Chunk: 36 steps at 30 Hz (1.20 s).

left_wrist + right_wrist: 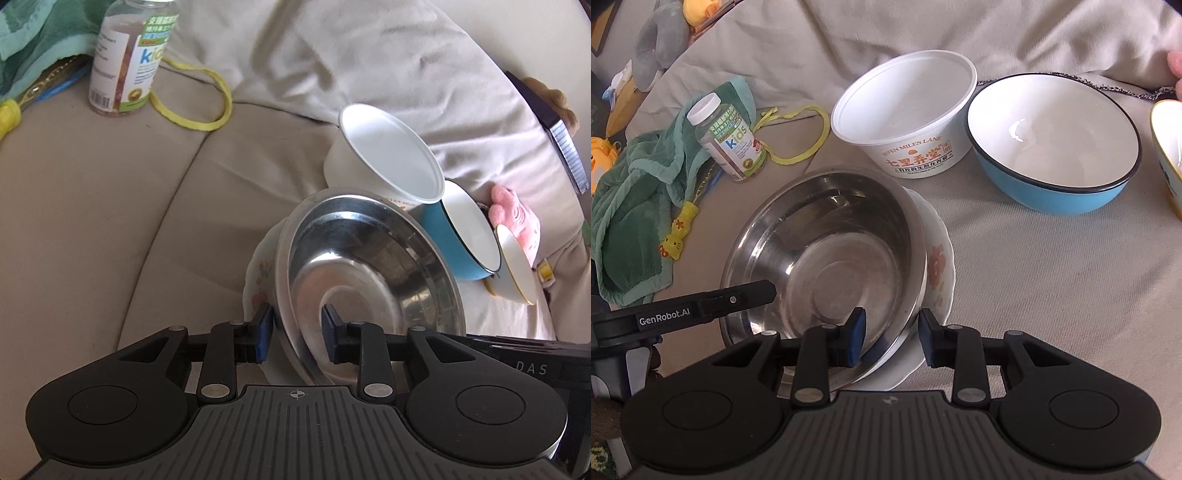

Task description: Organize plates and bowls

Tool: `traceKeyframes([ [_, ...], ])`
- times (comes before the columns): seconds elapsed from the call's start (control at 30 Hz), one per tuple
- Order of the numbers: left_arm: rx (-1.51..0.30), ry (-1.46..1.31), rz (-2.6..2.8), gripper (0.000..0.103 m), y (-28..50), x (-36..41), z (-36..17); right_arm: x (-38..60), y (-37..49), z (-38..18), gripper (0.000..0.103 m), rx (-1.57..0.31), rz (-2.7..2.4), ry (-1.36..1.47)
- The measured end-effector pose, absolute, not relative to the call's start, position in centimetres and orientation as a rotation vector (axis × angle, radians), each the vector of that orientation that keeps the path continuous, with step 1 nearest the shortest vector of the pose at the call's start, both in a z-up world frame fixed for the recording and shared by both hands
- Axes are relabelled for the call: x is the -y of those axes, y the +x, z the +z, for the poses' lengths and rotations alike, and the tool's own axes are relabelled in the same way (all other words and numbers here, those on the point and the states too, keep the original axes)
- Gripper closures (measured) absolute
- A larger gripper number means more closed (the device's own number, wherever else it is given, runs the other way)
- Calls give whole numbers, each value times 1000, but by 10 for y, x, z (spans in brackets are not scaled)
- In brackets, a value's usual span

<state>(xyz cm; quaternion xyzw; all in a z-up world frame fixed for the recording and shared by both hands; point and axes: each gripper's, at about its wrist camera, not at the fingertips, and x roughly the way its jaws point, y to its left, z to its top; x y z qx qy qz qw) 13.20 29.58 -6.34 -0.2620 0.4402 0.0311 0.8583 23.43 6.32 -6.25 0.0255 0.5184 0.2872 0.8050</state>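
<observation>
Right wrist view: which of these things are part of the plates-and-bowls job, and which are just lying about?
Job:
steel bowl
floral plate under it
white paper bowl
blue bowl
gold-rimmed bowl, cut off at the edge

Lying about:
vitamin bottle
green towel
yellow strap
yellow cat-shaped toy
</observation>
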Motion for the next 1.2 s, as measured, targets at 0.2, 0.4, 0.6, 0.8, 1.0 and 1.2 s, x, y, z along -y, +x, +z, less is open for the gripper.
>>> traceKeyframes([
  [0.2,-786,-433,147,69,112,-276,-29,-42,194,-37,68,-827,622,-27],
  [0.4,-616,-427,12,69,123,-217,6,22,182,-30,56,-715,518,28],
  [0.6,-748,-404,-186,69,186,-119,7,102,196,-65,40,-696,183,-45],
  [0.8,-857,-446,-192,69,259,-49,-14,168,193,-97,28,-687,-36,-154],
  [1.0,-923,-511,-139,69,289,-13,-58,210,201,-86,25,-644,16,-63],
  [1.2,-909,-492,-104,66,313,4,-75,247,282,-64,32,-669,114,268],
])
